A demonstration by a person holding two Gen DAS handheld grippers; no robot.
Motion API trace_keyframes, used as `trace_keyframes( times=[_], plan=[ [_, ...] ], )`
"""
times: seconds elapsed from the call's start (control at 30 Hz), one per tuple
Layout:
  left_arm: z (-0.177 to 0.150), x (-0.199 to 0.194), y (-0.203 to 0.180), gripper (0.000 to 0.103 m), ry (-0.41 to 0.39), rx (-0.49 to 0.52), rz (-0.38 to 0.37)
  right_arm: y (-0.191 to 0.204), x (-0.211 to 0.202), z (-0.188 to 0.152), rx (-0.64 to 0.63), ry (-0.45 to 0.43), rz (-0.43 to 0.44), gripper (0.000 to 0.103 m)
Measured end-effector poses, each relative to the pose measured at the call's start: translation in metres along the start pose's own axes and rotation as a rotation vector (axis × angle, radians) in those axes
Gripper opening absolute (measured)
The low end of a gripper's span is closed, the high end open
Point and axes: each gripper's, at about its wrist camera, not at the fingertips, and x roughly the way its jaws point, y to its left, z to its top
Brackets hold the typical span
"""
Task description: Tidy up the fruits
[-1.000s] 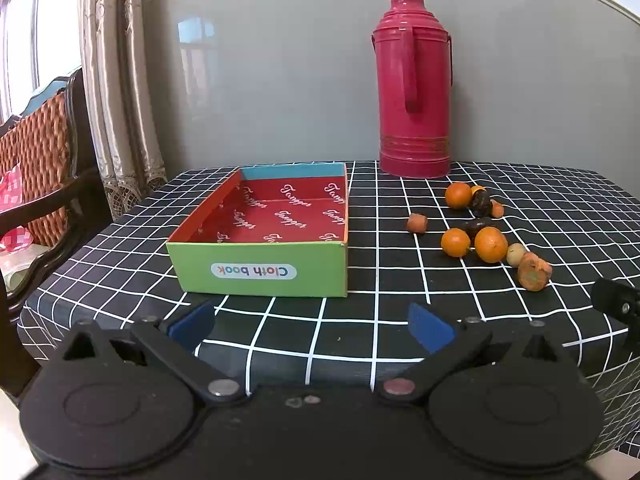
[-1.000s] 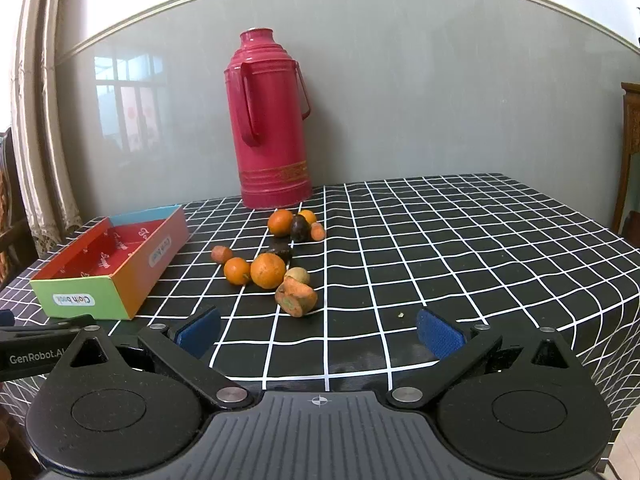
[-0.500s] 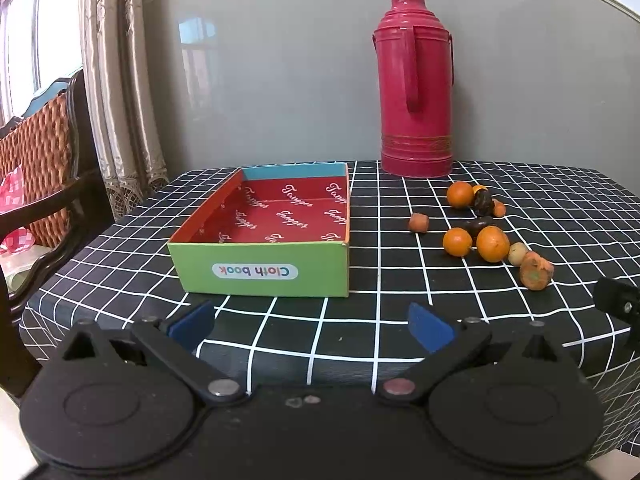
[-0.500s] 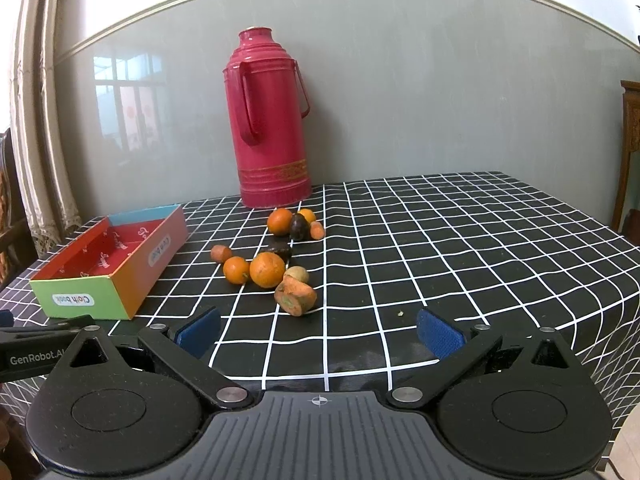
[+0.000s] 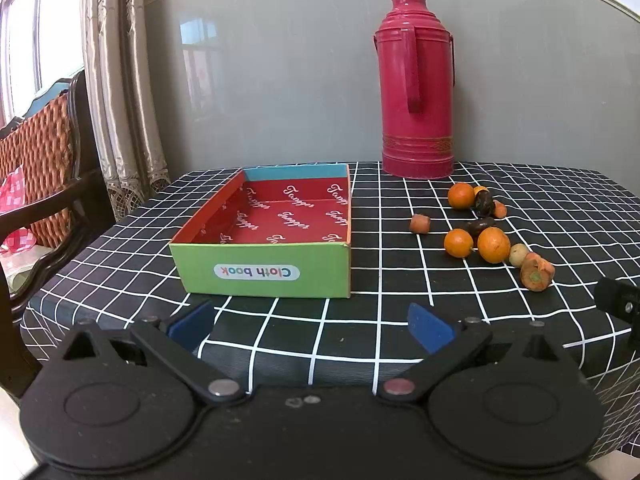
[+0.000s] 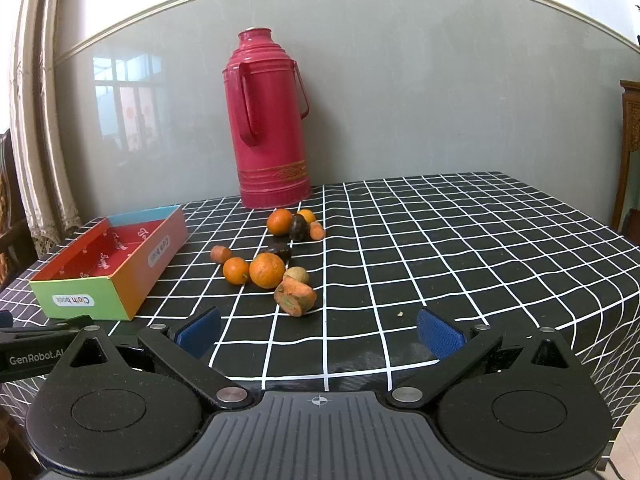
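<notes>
At the near edge of a table under a black, white-gridded tablecloth (image 6: 440, 240), the left gripper (image 5: 310, 326) and right gripper (image 6: 320, 330) hang wide open, blue pads empty. Beyond lie a shallow cardboard box with red lining (image 5: 280, 220), nothing inside, and, well apart to its right, scattered oranges and small fruits (image 6: 267, 270). Farthest, a tall red thermos flask (image 6: 268, 120) stands upright against the grey wall.

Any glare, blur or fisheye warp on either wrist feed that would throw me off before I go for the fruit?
Left wrist view: sharp; window blown out at left, pale reflection on the grey wall, wall trim bowed by the lens. Right wrist view: also sharp; window reflection on the wall, tablecloth grid curving toward the edges, fruit pile evenly lit with soft shadows.
</notes>
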Motion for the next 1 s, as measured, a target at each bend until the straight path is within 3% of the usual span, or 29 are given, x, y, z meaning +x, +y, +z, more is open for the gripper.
trace_keyframes(
  times=[1.0],
  plan=[
    [0.001,-0.001,0.003,0.097,-0.002,-0.003,0.008,0.01,-0.001,-0.001,-0.049,-0.018,0.008,0.103]
  ],
)
